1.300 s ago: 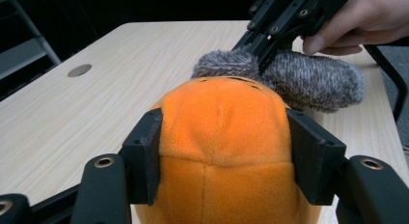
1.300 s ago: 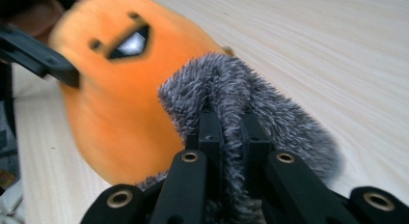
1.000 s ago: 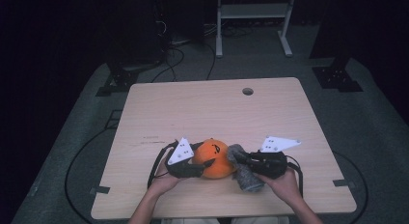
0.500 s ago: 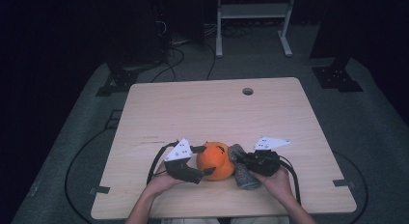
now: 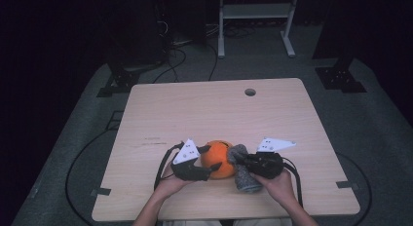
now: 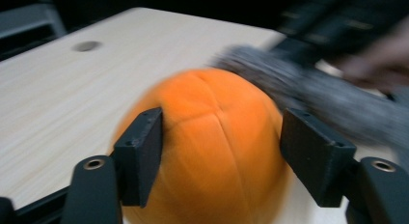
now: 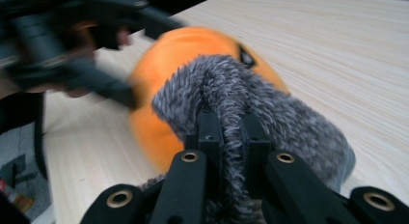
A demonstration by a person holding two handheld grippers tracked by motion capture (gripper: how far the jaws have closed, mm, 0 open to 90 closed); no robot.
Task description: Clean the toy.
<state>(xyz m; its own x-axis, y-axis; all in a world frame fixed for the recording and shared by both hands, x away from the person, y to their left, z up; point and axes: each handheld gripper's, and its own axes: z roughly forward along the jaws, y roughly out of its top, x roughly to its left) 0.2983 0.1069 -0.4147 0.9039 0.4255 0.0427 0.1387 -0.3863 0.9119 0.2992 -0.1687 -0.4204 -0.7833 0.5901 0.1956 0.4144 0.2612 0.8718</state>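
Observation:
An orange plush pumpkin (image 5: 217,158) sits near the table's front edge. My left gripper (image 5: 212,157) comes at it from the left, one jaw on each side. In the left gripper view the pads (image 6: 144,156) touch the sides of the pumpkin (image 6: 217,151); the jaws have just been closing on it. A grey fuzzy cloth (image 5: 242,175) lies against the pumpkin's right side. My right gripper (image 5: 243,161) is shut on it. In the right gripper view the fur (image 7: 251,93) bulges around the pinched jaws of the gripper (image 7: 229,122), with the pumpkin (image 7: 164,64) behind.
The light wooden table (image 5: 204,109) has a round cable hole (image 5: 250,92) at the back right. A white metal frame (image 5: 255,11) and cables stand on the dark floor beyond the far edge. Black cables trail from both grippers.
Half a second ago the left gripper sat slightly left of the pumpkin with wider jaws; now its jaws are around the pumpkin. The right gripper keeps hold of the grey cloth.

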